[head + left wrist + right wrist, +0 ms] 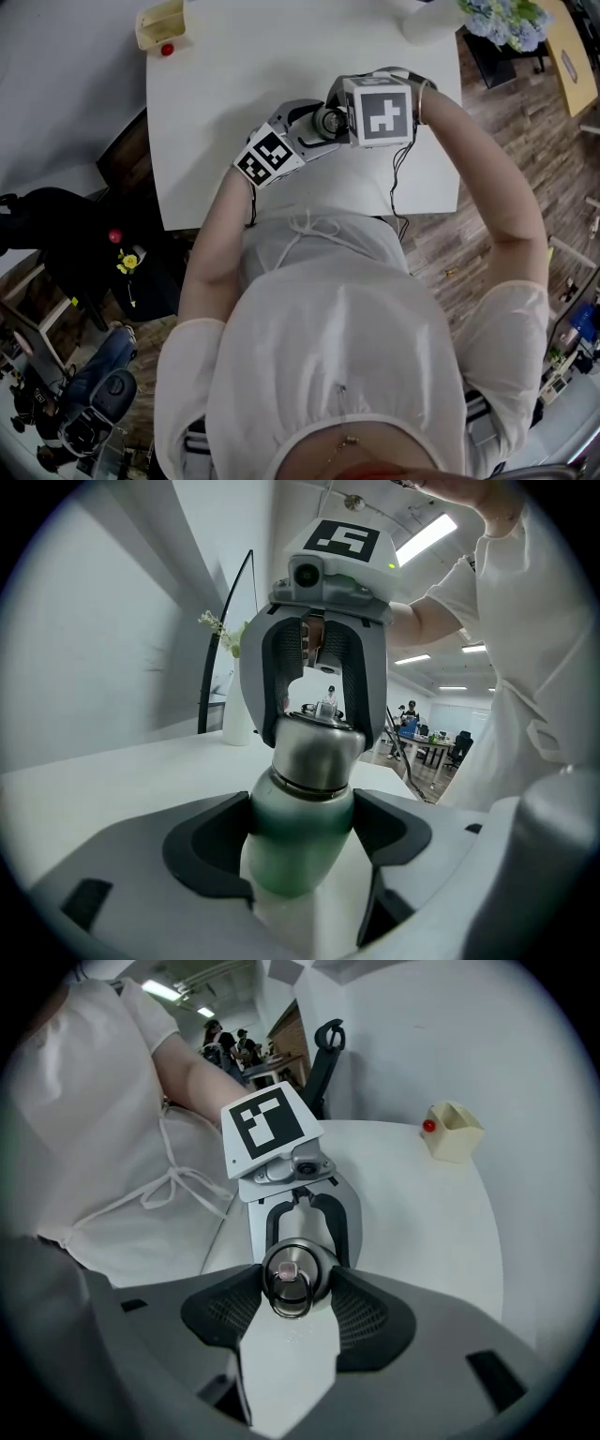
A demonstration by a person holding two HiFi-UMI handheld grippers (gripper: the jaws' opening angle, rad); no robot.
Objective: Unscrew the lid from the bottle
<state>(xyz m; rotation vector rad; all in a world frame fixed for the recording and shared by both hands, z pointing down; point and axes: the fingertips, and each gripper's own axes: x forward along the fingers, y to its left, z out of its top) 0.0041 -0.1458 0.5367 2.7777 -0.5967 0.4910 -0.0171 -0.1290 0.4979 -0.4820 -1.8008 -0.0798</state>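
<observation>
A green bottle (292, 846) with a brushed steel lid (316, 752) stands upright over the white table (225, 84). My left gripper (300, 832) comes in from the side and is shut on the green body, a pad pressing on each flank. From above, my right gripper (298, 1293) is shut on the lid (291, 1274), whose top ring faces the camera. In the head view both grippers meet near the table's front edge, and the lid (328, 120) shows between the marker cubes. The bottle's base is hidden.
A cream box with a red knob (161, 23) sits at the table's far left corner. A white vase with flowers (427, 19) stands at the far right. The person's body is close to the table's front edge (281, 216). A black chair (56, 234) is at the left.
</observation>
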